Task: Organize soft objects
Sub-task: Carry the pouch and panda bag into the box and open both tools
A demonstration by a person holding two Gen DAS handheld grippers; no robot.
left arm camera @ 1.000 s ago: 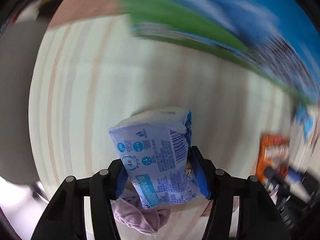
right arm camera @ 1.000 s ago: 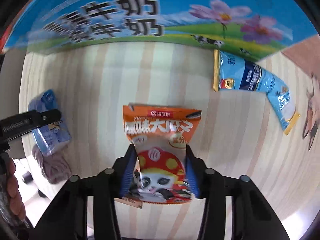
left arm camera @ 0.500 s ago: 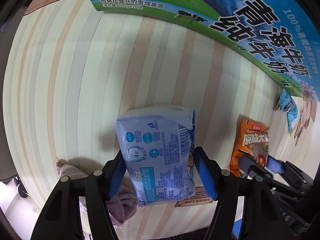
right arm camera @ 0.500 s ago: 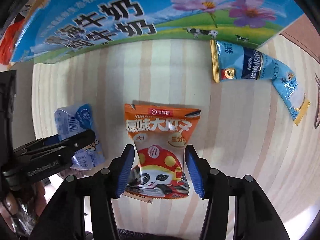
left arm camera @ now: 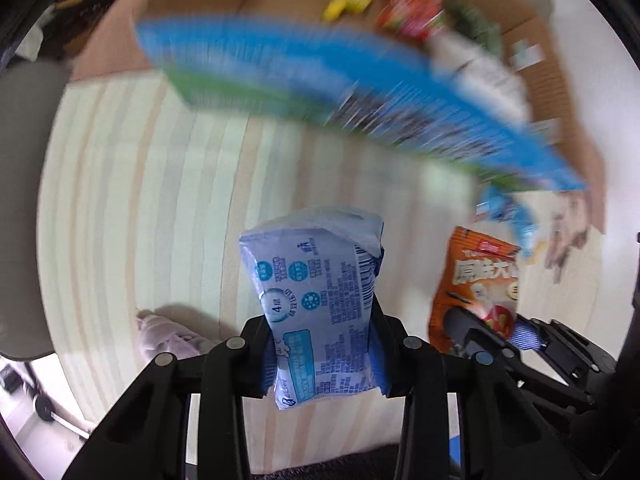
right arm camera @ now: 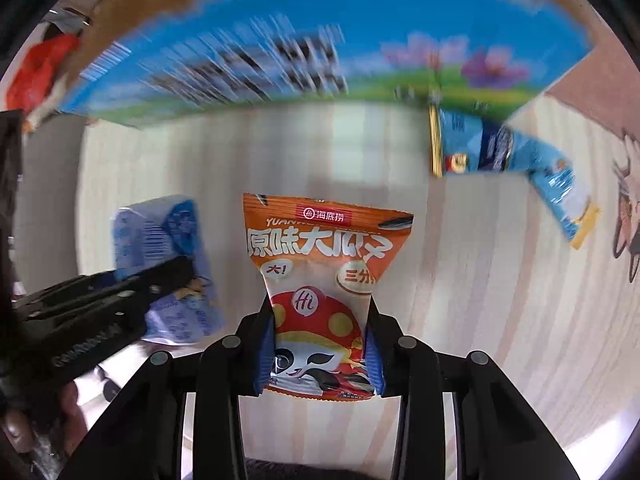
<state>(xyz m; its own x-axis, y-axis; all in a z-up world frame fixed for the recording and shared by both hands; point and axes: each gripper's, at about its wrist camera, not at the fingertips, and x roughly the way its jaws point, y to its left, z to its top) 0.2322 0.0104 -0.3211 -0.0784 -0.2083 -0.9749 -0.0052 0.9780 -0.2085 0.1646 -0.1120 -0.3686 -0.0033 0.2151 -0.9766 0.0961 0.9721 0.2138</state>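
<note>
My left gripper is shut on a pale blue tissue pack and holds it above the striped table. My right gripper is shut on an orange snack bag, also lifted. The orange bag shows in the left wrist view, and the tissue pack in the right wrist view. A cardboard box with a blue and green printed side stands behind, with several items inside.
A pinkish cloth lies on the table at the near left. A blue sachet strip lies on the table at the right, near the box. A cartoon sticker is at the far right.
Both grippers have risen with their packs. The box interior has come into view above its printed side. The views are now blurred by motion.
</note>
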